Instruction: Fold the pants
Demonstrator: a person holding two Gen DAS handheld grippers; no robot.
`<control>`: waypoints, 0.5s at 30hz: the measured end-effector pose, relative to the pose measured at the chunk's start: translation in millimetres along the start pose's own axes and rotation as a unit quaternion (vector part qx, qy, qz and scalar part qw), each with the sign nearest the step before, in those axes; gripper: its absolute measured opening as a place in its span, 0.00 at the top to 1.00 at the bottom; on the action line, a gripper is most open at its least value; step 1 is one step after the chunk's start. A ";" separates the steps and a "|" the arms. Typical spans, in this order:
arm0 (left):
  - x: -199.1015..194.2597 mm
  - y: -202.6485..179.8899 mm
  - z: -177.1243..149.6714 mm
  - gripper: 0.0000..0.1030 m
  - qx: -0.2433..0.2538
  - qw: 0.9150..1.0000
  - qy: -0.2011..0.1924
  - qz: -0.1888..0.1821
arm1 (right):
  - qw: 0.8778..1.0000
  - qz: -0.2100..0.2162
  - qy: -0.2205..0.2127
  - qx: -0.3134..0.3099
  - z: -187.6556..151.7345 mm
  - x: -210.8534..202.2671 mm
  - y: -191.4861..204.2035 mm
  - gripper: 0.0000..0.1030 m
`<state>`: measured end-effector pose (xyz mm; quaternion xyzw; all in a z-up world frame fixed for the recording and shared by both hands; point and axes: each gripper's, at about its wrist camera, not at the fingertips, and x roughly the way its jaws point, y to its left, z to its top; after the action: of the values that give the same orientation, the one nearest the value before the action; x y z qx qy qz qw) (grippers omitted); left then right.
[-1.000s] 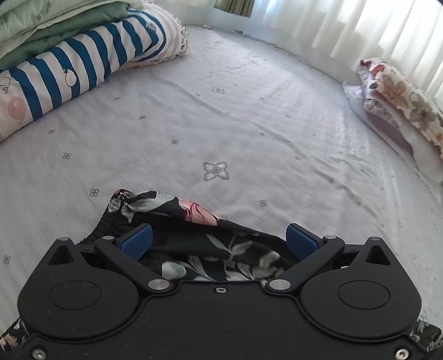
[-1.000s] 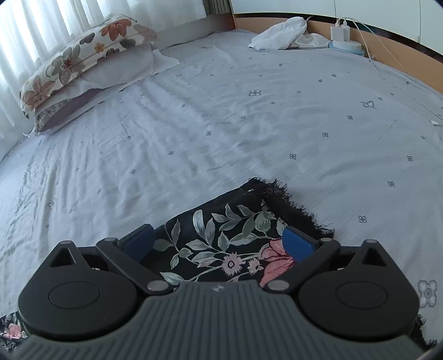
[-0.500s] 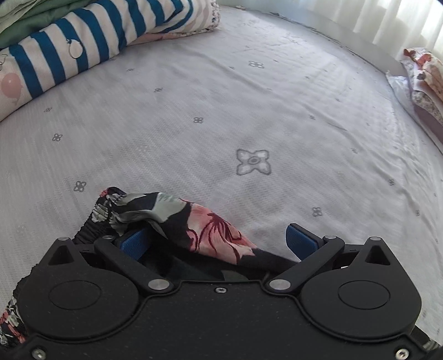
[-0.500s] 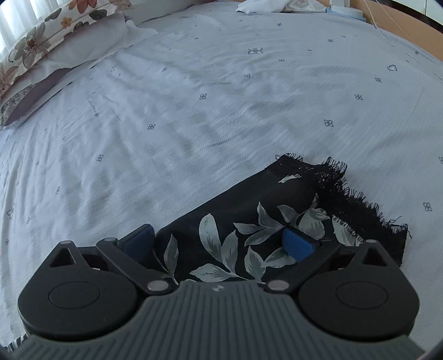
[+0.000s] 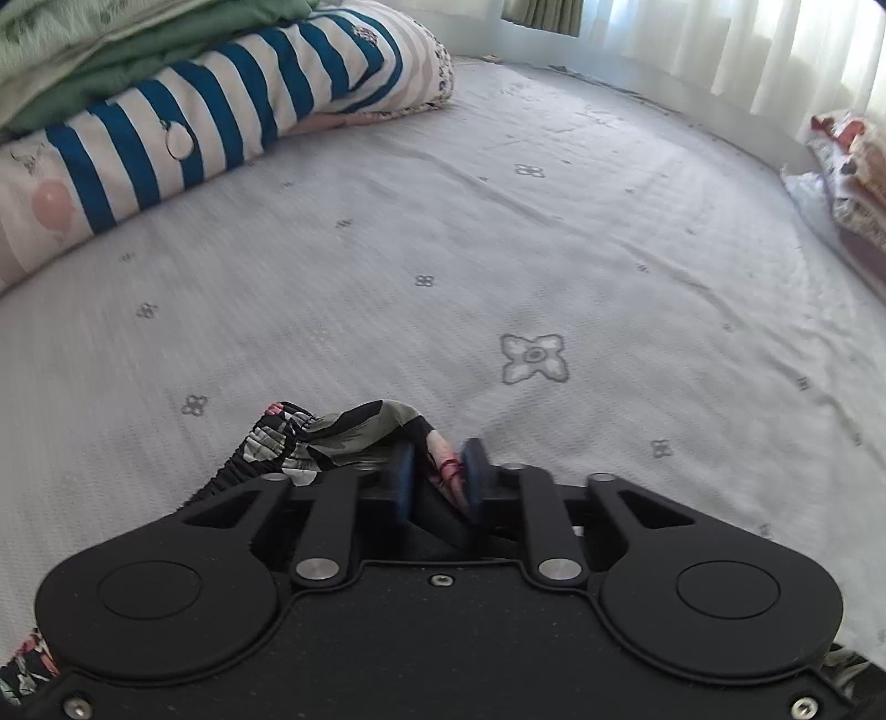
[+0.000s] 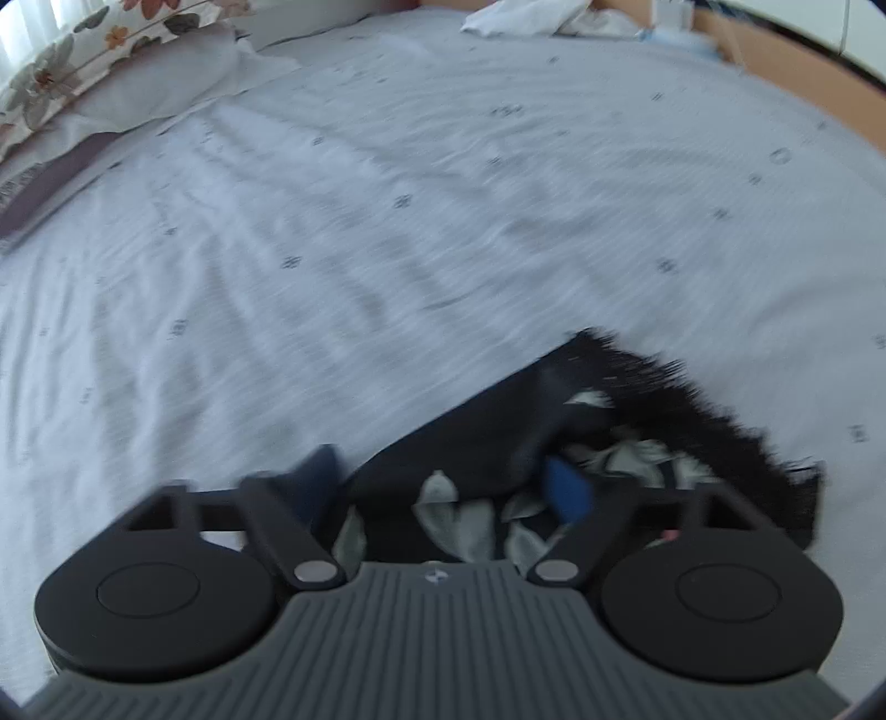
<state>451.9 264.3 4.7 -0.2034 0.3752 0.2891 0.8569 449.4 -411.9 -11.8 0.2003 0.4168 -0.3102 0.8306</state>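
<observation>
The pants (image 5: 332,437) are black with a grey and pink floral print and lie on the pale bed sheet (image 5: 498,249). My left gripper (image 5: 437,476) is shut on a bunched fold of the pants near the elastic waistband. In the right wrist view the pants (image 6: 637,421) show a frayed black hem. My right gripper (image 6: 448,482) is partly closed around that cloth, with the fabric between the blue pads (image 6: 565,487). The right view is blurred by motion.
A blue-and-white striped pillow (image 5: 221,127) with green bedding on it lies at the far left. Floral pillows (image 6: 83,66) lie along the curtain side. A white cloth (image 6: 526,16) and a wooden bed edge (image 6: 775,61) are at the far right.
My left gripper has closed from wide open onto the waistband fold. My right gripper's jaws have narrowed around the hem cloth, and the hem has bunched up.
</observation>
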 end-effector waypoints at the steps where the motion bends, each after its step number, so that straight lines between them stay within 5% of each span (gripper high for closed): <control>1: -1.6 1.1 0.6 0.92 -0.005 1.000 0.001 -0.002 | 1.000 -0.008 -0.006 -0.002 -0.1 -2.8 -1.4 0.64; 3: -4.9 4.8 2.8 0.96 -0.010 1.000 0.001 -0.003 | 1.000 -0.003 -0.012 0.012 1.7 -8.0 -10.1 0.94; 15: -54.0 22.1 17.1 0.98 -0.017 0.999 0.002 -0.031 | 0.995 0.074 -0.036 0.062 17.0 -75.5 -70.7 0.98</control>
<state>416.7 272.0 53.7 -0.2298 0.3660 0.2685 0.8609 376.1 -447.1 54.3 0.2700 0.3510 -0.2803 0.8517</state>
